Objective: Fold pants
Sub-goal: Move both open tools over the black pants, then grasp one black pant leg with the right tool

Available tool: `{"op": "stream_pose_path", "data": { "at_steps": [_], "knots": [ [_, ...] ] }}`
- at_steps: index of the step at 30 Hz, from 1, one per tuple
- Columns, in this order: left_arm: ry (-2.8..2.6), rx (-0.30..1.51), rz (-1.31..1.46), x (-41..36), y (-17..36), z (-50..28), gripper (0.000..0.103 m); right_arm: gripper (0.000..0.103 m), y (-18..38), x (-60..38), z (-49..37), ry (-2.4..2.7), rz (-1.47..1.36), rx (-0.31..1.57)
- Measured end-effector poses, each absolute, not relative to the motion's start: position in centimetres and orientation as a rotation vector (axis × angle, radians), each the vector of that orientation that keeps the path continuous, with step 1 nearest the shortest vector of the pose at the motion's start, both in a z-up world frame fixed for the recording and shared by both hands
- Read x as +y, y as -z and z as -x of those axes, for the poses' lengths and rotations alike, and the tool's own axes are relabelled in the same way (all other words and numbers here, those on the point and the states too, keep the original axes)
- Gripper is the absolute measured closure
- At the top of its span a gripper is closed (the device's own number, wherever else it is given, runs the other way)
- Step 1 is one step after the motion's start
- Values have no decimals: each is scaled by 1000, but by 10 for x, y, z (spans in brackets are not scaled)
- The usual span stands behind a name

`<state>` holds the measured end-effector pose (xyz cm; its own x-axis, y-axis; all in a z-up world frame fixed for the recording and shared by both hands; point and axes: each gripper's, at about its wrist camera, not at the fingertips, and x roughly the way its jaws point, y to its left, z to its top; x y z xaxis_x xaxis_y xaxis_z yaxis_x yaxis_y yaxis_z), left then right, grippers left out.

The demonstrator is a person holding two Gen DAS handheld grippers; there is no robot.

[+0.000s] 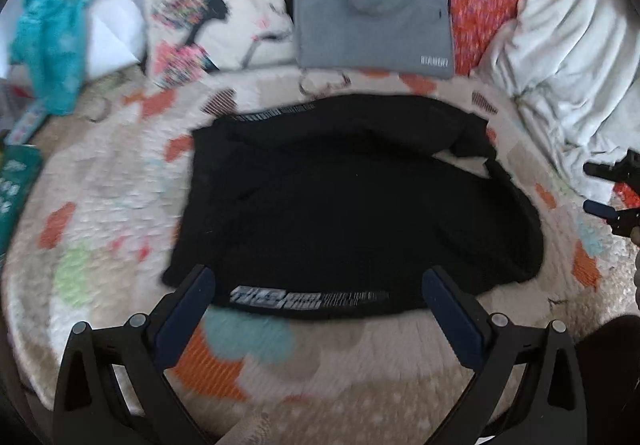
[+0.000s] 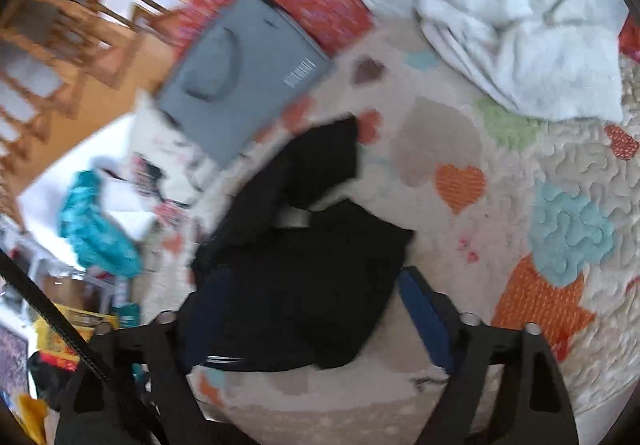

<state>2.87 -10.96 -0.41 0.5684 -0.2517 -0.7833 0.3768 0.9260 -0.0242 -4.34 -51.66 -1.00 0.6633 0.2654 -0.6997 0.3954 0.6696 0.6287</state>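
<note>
Pants [image 1: 344, 197] folded on quilt [image 1: 112, 189] | left gripper [image 1: 320, 297] agape, empty | right gripper [image 2: 304, 309] spread, nothing held | poised to fold

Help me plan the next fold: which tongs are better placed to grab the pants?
Probably the left tongs: open, squarely facing the black pants' near printed edge. The right tongs are also open but skewed over a bunched corner, in a blurred view.
</note>
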Motion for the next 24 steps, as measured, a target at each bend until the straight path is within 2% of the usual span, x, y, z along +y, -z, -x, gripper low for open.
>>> {"op": "stream_pose_path", "data": {
  "at_steps": [2, 4, 10, 16, 18, 20, 24],
  "knots": [
    [372, 937, -168, -122, 24, -54, 0, 40, 30, -520, 21, 82, -841, 947],
    [374, 967, -179, -134, 44, -75, 0, 43, 41, -520, -3, 54, -791, 993],
    [370, 1043, -207, -150, 92, -103, 0, 43, 63, -511, -68, 65, -594, 1053],
    [389, 1017, -177, -147, 102, -101, 0, 43, 103, -513, -83, 50, -611, 1092],
    [393, 1003, -145, -142, 103, -98, 0, 53, 99, -512, -80, 60, -571, 1084],
    [380, 999, -154, -143, 104, -94, 0, 92, 94, -515, -76, 39, -589, 1064],
    [370, 1015, -169, -146, 100, -94, 0, 92, 80, -526, -57, 64, -642, 1019]
  ]
}}
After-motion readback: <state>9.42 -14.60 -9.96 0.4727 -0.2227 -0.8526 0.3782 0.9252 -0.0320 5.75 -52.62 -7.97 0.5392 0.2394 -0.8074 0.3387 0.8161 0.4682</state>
